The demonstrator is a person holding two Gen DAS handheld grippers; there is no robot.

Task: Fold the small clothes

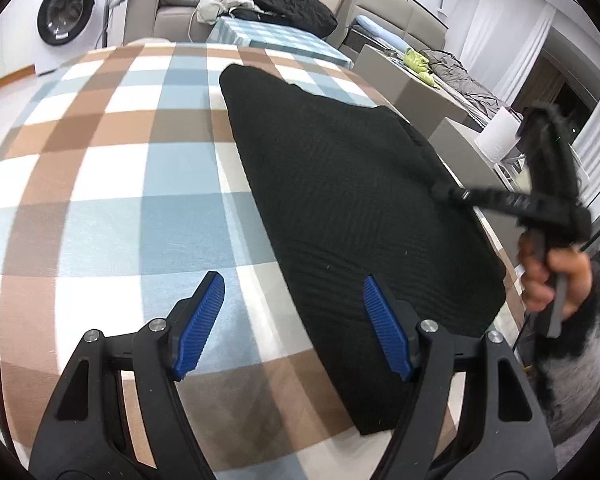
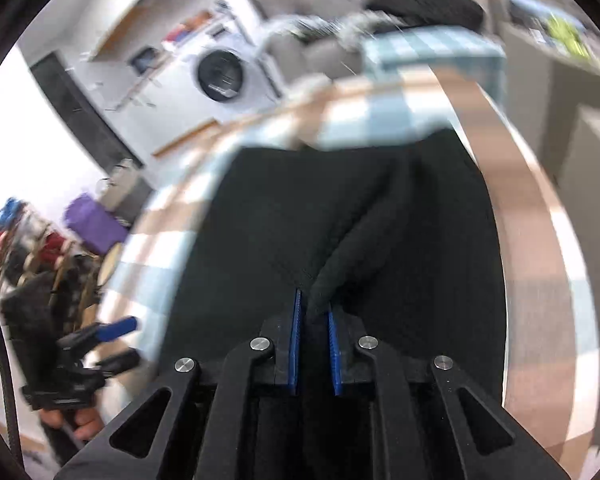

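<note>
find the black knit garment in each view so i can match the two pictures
Left wrist view: black knit garment lies flat right of centre on the plaid tablecloth, the right gripper at its right edge.
Right wrist view: it fills the lower centre, a ridge of it pinched in the jaws.
Shared landmark: the washing machine.

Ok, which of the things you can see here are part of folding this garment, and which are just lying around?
In use:
black knit garment
right gripper, pinching a fold of it
left gripper, open
checked cloth underneath

Lying about:
washing machine
black jacket
white roll
</note>
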